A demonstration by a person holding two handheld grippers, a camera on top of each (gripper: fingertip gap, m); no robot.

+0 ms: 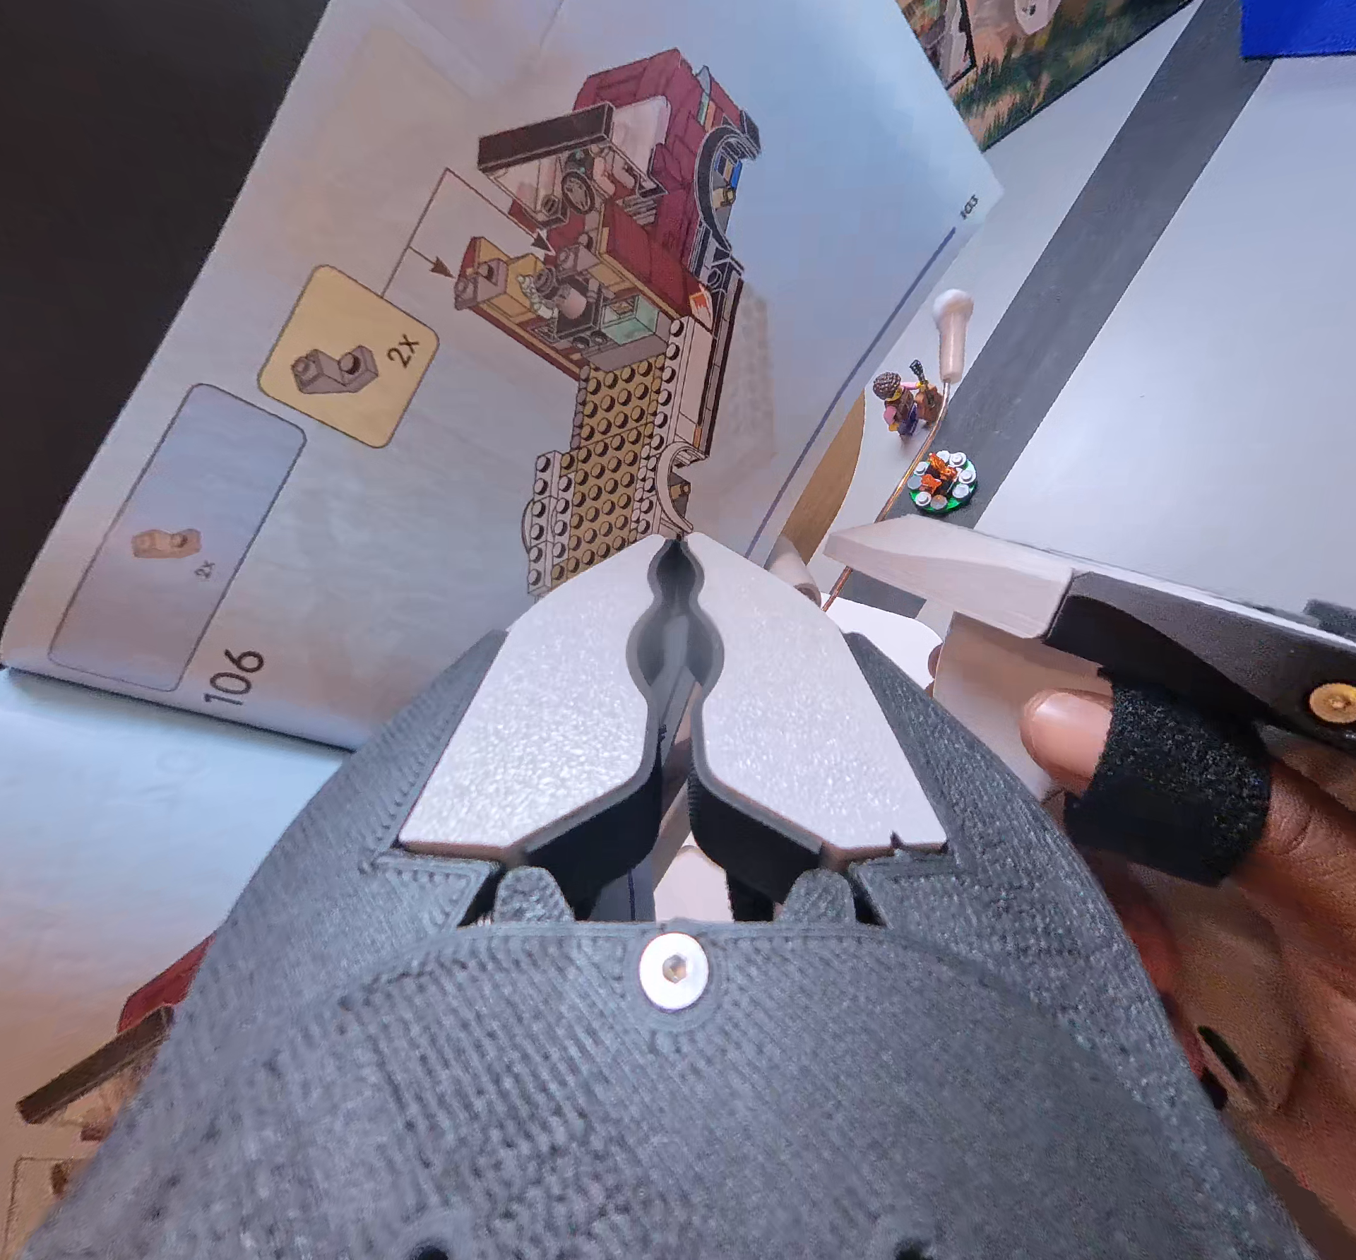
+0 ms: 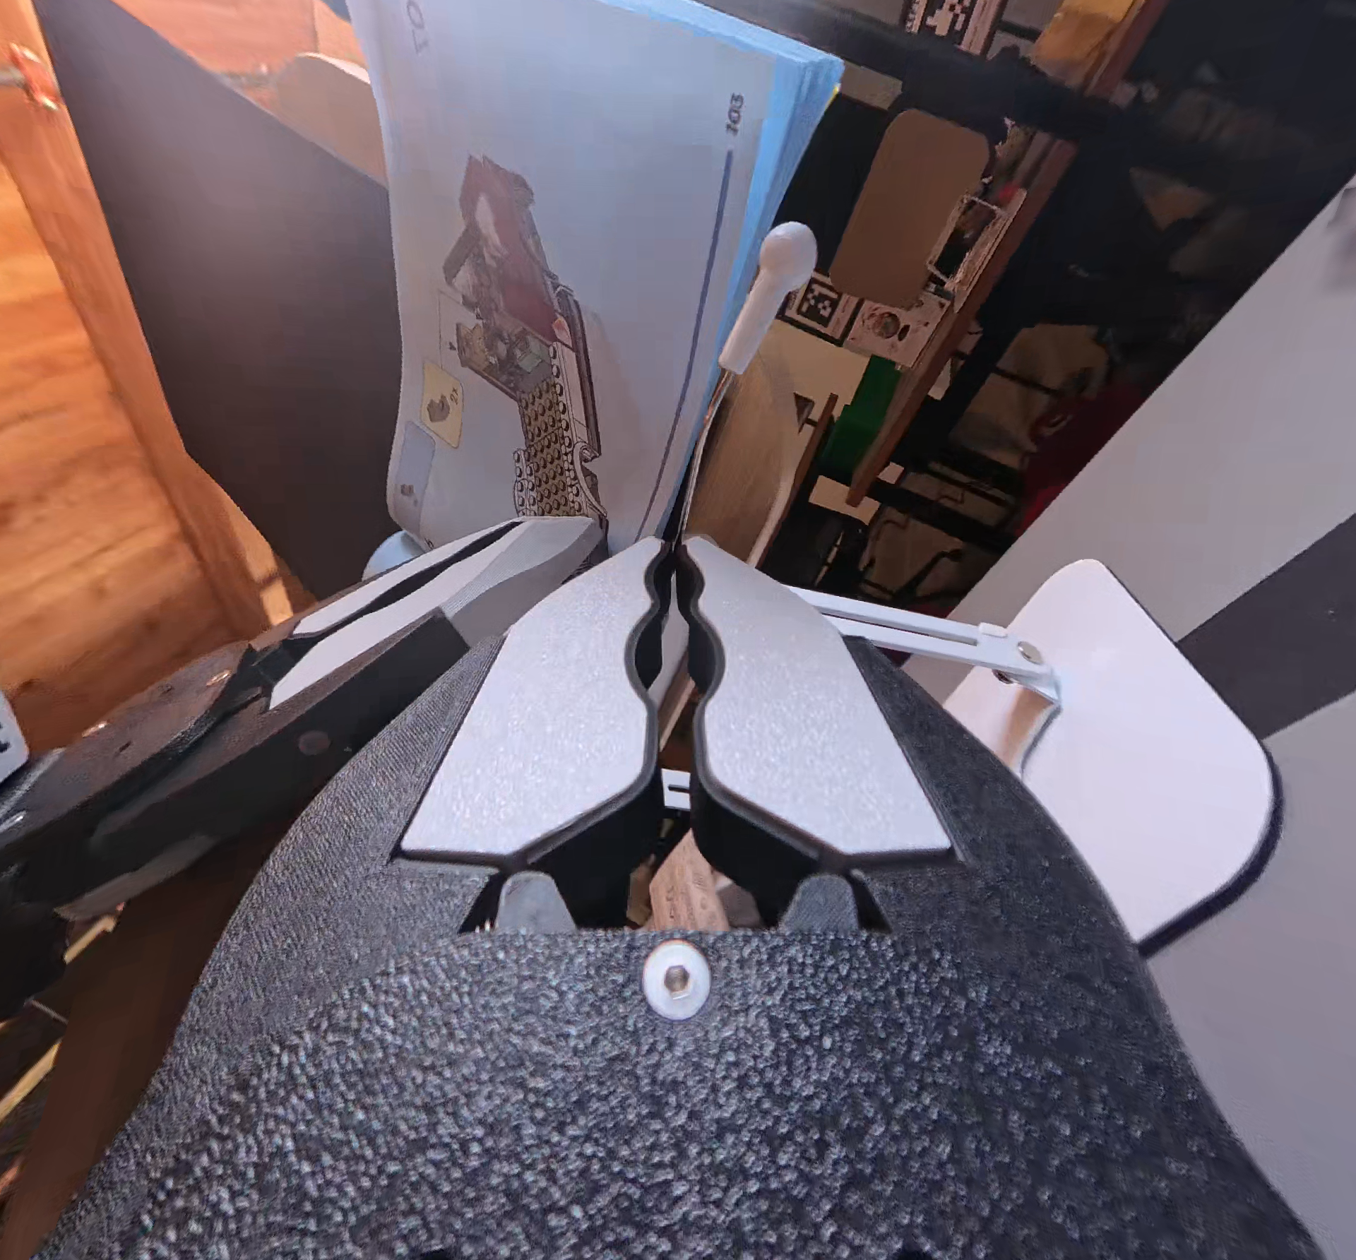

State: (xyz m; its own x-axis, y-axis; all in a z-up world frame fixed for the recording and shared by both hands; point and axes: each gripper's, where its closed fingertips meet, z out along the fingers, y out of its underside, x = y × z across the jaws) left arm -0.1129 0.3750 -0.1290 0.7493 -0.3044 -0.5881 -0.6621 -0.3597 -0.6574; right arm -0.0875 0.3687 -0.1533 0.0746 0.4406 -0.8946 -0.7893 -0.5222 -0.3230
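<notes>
An open brick-building instruction booklet (image 1: 455,315) has one half standing up, showing a drawing of a red and tan model. My left gripper (image 1: 679,544) is shut, its tips against that page near the fold. It also shows in the right wrist view (image 2: 514,550), low at the page's foot. My right gripper (image 2: 675,546) is shut on the thin edge of the booklet's pages (image 2: 704,373), which runs straight down into the jaws. In the left wrist view the right gripper (image 1: 946,564) lies just right of the page, held by a hand (image 1: 1174,821).
A rod with a white tip (image 2: 778,278) and a wooden board (image 2: 741,461) stand behind the pages. A white plate with a white arm (image 2: 1145,748) lies to the right. A toy figure (image 1: 902,399) and a small round campfire piece (image 1: 943,480) stand on the grey and white table (image 1: 1174,344). Tip to tip, the grippers are about 4 centimeters apart.
</notes>
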